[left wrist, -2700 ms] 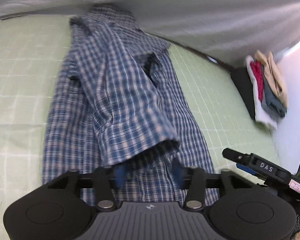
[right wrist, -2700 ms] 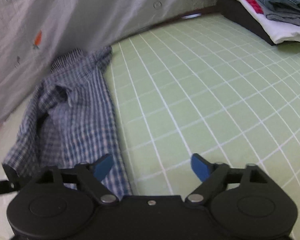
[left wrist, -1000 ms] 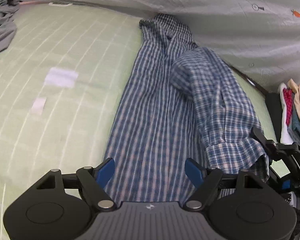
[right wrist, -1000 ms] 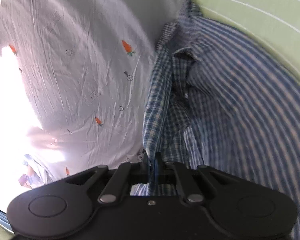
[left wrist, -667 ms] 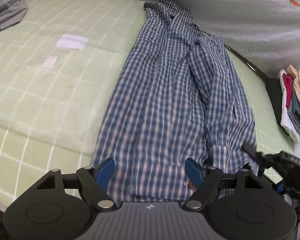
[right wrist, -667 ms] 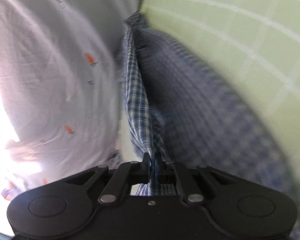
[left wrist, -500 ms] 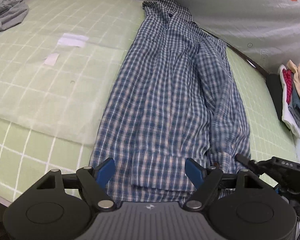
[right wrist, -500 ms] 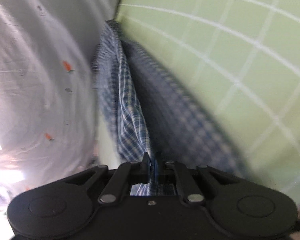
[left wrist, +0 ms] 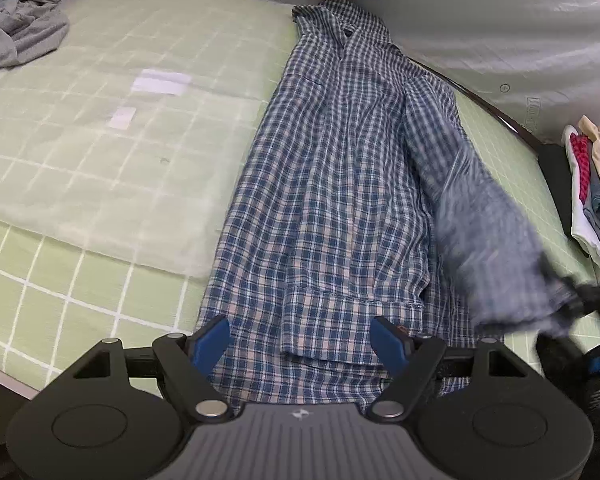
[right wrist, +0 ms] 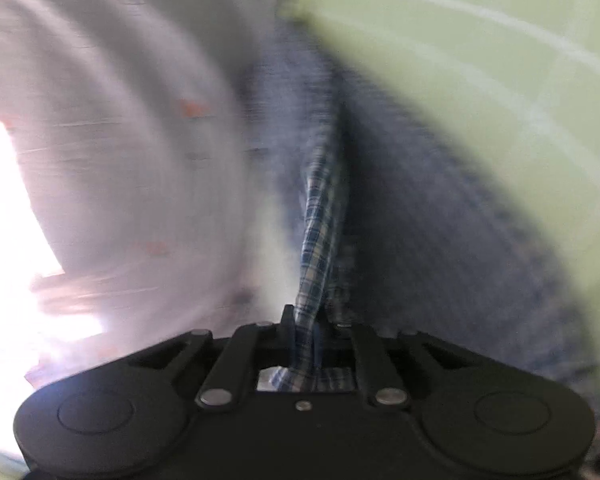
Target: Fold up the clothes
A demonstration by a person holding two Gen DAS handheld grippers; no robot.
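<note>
Left wrist view has our left gripper [left wrist: 300,340] hanging over the hem of the plaid shirt [left wrist: 332,200], blue fingers [left wrist: 210,340] spread wide with nothing between them. That shirt lies lengthwise on the green checked sheet [left wrist: 80,160], collar up against the pale carrot-print cover [left wrist: 480,20]. Around it we've got a crumpled grey garment [left wrist: 20,36] at far left and a stack of folded clothes [left wrist: 592,184] on the right edge, well apart from the shirt. Our right gripper [left wrist: 580,300] shows as a dark smear at lower right, and the sleeve [left wrist: 480,220] running up to it is blurred too. From the right wrist, we see that gripper [right wrist: 304,336] pinched tight on a strip of the plaid fabric [right wrist: 320,208]; everything beyond is streaked, so we can't read more than green and white.
</note>
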